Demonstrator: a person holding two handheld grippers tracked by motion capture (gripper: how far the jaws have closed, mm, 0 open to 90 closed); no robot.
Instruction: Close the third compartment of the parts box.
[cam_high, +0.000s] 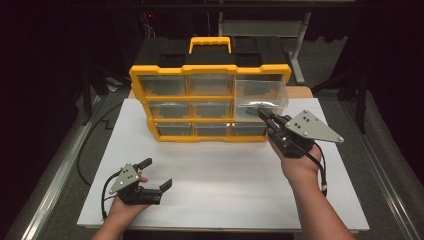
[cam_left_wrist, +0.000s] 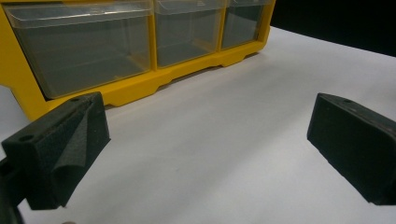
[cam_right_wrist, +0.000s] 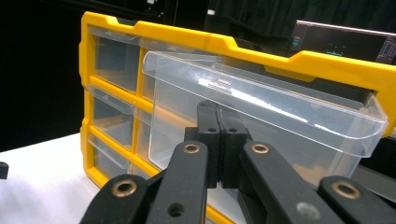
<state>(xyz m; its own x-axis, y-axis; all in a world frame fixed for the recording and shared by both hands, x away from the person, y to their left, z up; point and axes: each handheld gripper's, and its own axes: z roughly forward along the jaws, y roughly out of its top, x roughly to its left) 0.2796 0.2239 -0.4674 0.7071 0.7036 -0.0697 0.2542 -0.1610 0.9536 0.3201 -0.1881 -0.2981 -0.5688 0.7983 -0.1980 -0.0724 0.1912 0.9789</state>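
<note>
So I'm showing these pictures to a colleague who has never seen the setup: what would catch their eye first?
Probably the yellow organizer with its grid of clear drawers, standing at the far side of the white table. Its top right drawer is pulled out, and the right gripper sits at its front with jaws shut. Nearer the person, the left gripper rests on the table with jaws wide open.

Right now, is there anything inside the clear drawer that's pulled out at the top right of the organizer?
The pulled-out drawer looks empty through its clear front and walls in the right gripper view. The shut right gripper covers part of its lower front, so the floor behind it is hidden.
</note>
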